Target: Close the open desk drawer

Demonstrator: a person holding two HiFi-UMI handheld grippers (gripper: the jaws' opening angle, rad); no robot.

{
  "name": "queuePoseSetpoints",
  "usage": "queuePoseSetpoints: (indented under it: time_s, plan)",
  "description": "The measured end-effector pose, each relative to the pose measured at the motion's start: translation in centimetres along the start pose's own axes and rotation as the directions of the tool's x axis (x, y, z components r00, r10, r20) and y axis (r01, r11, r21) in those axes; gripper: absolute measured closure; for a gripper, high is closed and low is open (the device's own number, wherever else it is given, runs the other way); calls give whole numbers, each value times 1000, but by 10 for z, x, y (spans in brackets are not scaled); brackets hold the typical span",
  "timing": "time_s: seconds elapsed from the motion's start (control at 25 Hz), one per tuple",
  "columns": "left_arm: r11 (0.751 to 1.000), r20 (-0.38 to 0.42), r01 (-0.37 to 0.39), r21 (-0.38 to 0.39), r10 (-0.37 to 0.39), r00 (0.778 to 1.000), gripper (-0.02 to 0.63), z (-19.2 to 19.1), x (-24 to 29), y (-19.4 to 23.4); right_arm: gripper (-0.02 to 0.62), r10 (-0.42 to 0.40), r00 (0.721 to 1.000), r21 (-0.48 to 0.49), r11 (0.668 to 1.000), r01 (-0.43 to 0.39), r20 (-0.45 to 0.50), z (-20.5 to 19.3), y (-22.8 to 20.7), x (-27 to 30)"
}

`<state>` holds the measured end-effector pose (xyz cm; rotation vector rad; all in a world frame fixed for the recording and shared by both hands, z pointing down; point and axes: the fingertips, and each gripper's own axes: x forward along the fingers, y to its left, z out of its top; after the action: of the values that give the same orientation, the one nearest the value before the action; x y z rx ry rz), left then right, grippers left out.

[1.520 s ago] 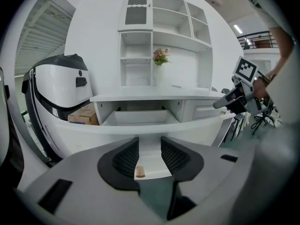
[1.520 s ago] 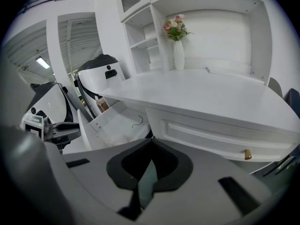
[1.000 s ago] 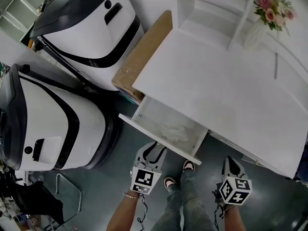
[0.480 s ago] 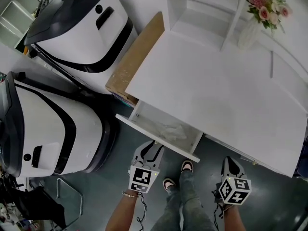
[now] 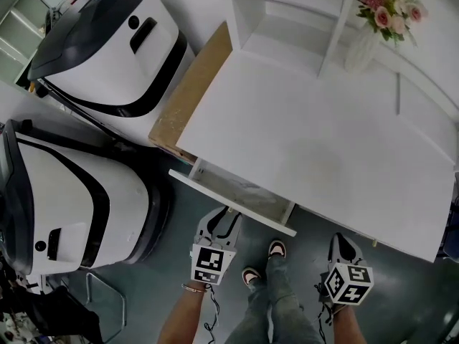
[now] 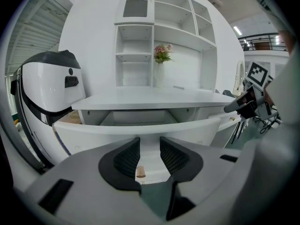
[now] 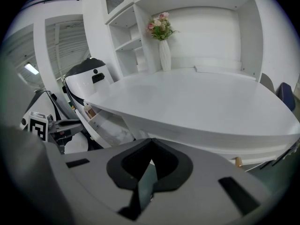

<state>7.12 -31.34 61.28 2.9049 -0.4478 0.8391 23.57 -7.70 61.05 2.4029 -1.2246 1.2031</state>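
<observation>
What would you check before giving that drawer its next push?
1. Drawer fully shut: not ok. The drawer juts out from under the desk top.
2. Left gripper lined up: ok. The left gripper faces the drawer front. Its jaws have just been closing a little but stand apart, with the knob seen between them, ungripped.
3. Left gripper touching the drawer front: cannot tell.
4. Nothing poking above the drawer rim: ok, going by the left gripper view.
5. Right gripper out of the way: ok. The right gripper is shut, empty and off to the drawer's side.
</observation>
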Motion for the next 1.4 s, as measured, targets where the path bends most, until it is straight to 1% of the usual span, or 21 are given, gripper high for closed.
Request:
queuePoseSetpoints:
  time_s: [0.88,1.4]
  plan:
    - [1000,-3,5,-5,-5,1000,460,21,33,4,588,11,999,10,1000,-11,-33,2,-7,12]
    - [1000,0,-9,-11,9,1000,460,32,53,7,588,7,999,15,1000,-6,-45,4,-17,16]
